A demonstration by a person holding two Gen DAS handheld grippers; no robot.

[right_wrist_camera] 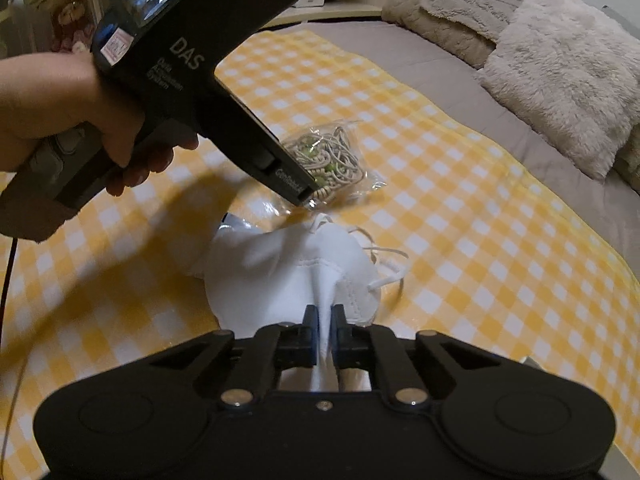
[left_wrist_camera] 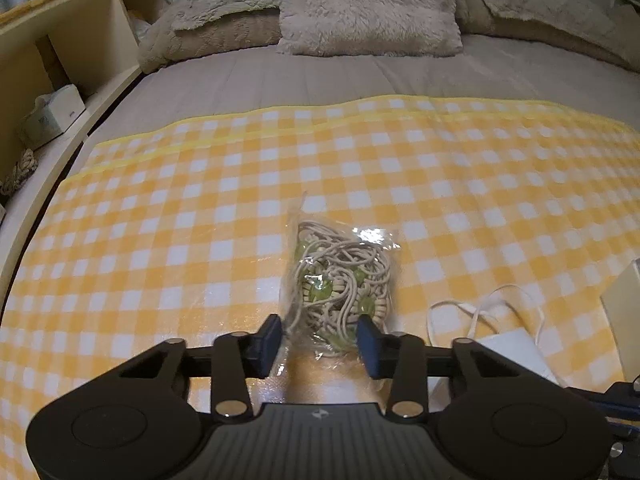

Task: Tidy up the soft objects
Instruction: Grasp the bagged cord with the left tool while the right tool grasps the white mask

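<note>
Left tool (left_wrist_camera: pixel 320 340): jaws spread wide, holding nothing. They stand on either side of the near end of a clear plastic bag of cord (left_wrist_camera: pixel 342 280), whether touching the plastic I cannot tell. The bag holds tangled beige cord with green beads and lies flat on the yellow checked blanket (left_wrist_camera: pixel 160 220) near the middle of the bed (left_wrist_camera: pixel 300 76).

Right tool (right_wrist_camera: pixel 325 322): jaws clenched on a raised fold of a white face mask (right_wrist_camera: pixel 280 264). The rest of the mask rests on the blanket, ear loops trailing to its right. It lies just beside the bag, nearer the right-wrist camera.

In the right wrist view, the person's left hand (right_wrist_camera: pixel 72 112) grips the handle of the left tool, whose tip is at the bag.

Fluffy pillows (left_wrist_camera: pixel 368 4) at the head of the bed. Wooden shelf (left_wrist_camera: pixel 68 40) along the left side, tissue box (left_wrist_camera: pixel 52 114) on it.
</note>
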